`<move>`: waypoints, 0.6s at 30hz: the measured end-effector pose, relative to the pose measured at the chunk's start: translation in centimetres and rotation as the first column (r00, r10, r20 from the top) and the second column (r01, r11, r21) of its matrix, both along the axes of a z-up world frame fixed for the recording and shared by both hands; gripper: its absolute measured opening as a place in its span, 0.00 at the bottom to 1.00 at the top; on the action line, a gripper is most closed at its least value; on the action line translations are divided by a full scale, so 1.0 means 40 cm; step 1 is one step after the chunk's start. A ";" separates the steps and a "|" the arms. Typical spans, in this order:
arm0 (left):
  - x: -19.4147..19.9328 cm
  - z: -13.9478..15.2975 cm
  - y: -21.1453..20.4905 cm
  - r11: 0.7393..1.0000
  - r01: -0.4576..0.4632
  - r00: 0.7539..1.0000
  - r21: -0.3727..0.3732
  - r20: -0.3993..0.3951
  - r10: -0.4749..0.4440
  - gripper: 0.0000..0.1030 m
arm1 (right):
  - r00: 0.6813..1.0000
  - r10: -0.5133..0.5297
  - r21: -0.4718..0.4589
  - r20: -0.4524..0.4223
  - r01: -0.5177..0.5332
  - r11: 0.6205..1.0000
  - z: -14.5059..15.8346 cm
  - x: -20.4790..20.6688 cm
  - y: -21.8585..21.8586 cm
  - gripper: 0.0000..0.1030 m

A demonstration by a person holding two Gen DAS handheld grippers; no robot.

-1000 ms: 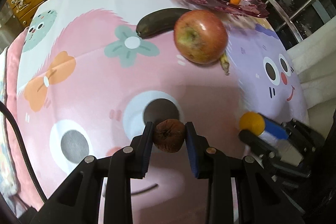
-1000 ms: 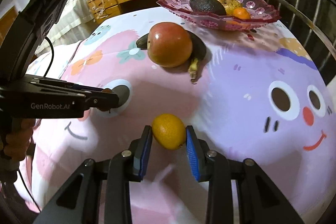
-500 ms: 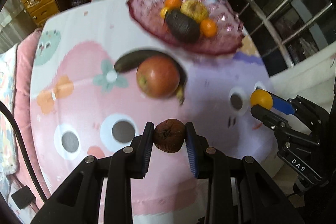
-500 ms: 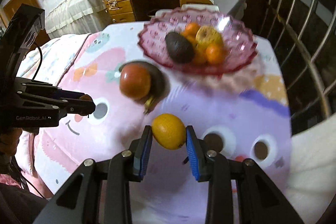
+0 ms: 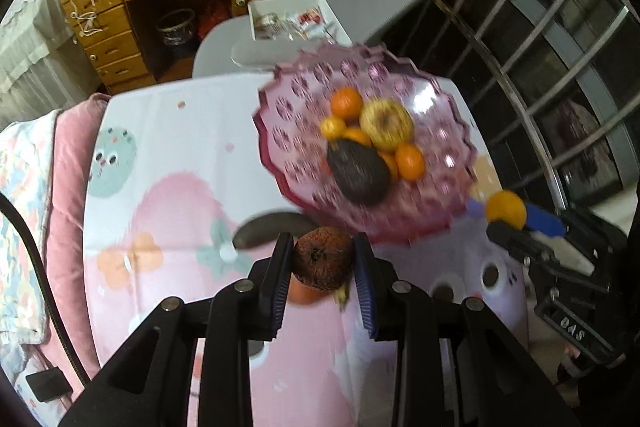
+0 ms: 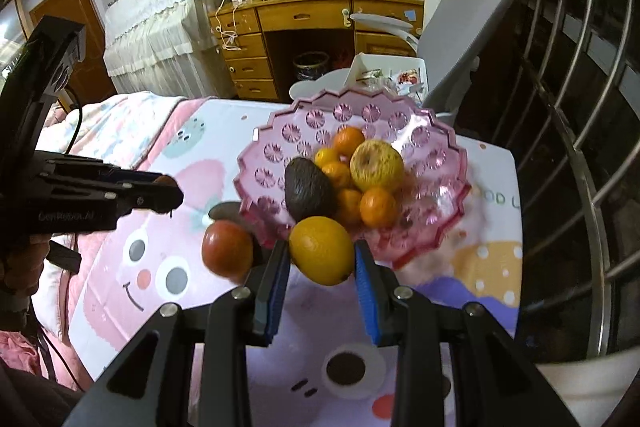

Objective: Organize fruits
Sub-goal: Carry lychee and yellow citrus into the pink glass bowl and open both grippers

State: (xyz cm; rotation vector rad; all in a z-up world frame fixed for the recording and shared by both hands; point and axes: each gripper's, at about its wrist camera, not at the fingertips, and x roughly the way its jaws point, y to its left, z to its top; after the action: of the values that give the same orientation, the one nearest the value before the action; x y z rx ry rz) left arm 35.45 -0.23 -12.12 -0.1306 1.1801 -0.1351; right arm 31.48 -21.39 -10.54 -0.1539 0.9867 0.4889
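Note:
My left gripper (image 5: 323,259) is shut on a small brown wrinkled fruit (image 5: 323,257), held in the air just short of the pink glass fruit bowl (image 5: 296,123). My right gripper (image 6: 322,253) is shut on a yellow-orange citrus (image 6: 322,250), raised at the near rim of the same bowl (image 6: 276,151). The bowl holds a dark avocado (image 6: 308,189), a yellow apple (image 6: 376,165) and several small oranges (image 6: 378,207). A red apple (image 6: 226,247) and a dark banana (image 5: 274,227) lie on the tablecloth left of the bowl. In the left wrist view the right gripper (image 5: 516,223) appears at right.
The table wears a pink cartoon cloth (image 6: 160,187). Behind it stand a grey office chair (image 6: 468,27) with a white tray on its seat and a wooden desk (image 6: 304,15). A metal railing (image 6: 580,107) runs along the right side. A pink quilt (image 5: 60,187) lies at left.
Both grippers have risen and moved forward toward the bowl, each carrying its fruit. The bowl now fills the middle of both views; the red apple has dropped behind the left gripper's fruit.

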 end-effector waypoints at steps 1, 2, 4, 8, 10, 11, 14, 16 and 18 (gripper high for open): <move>0.019 -0.009 0.001 1.000 -0.010 1.000 0.000 0.003 0.010 0.27 | 1.000 0.003 0.006 -0.003 -0.003 1.000 -0.007 0.012 -0.001 0.31; 0.029 -0.021 0.003 1.000 -0.017 1.000 0.001 0.000 0.017 0.27 | 1.000 0.005 0.012 -0.009 -0.005 1.000 -0.017 0.025 -0.003 0.31; 0.055 -0.048 -0.001 1.000 -0.030 1.000 -0.007 -0.006 0.029 0.27 | 1.000 0.008 0.023 -0.022 -0.008 1.000 -0.039 0.050 -0.004 0.32; 0.095 -0.105 -0.008 0.998 -0.054 0.999 -0.035 0.002 0.054 0.27 | 0.998 -0.004 0.022 -0.055 0.005 1.000 -0.091 0.086 -0.005 0.32; 0.110 -0.131 -0.016 0.997 -0.067 0.998 -0.046 -0.001 0.067 0.27 | 0.997 -0.023 0.028 -0.079 0.025 0.999 -0.114 0.098 -0.009 0.32; 0.117 -0.145 -0.021 0.996 -0.071 0.997 -0.048 -0.001 0.071 0.27 | 0.995 -0.031 0.034 -0.093 0.034 0.999 -0.126 0.103 -0.012 0.32; 0.130 -0.172 -0.030 0.995 -0.081 0.997 -0.061 0.010 0.082 0.27 | 0.993 -0.041 0.038 -0.115 0.046 0.998 -0.153 0.116 -0.012 0.32; 0.138 -0.188 -0.031 0.994 -0.093 0.996 -0.063 -0.003 0.093 0.27 | 0.991 -0.039 0.038 -0.130 0.045 0.998 -0.165 0.123 -0.013 0.32; 0.144 -0.201 -0.030 0.993 -0.098 0.995 -0.067 -0.021 0.097 0.28 | 0.990 -0.035 0.036 -0.138 0.041 0.999 -0.172 0.124 -0.012 0.32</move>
State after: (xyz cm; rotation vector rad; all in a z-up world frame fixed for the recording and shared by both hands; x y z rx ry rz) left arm 41.20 -1.42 -20.16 -0.2495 1.1846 -0.0880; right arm 36.42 -21.89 -17.40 -0.0667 1.1122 0.4883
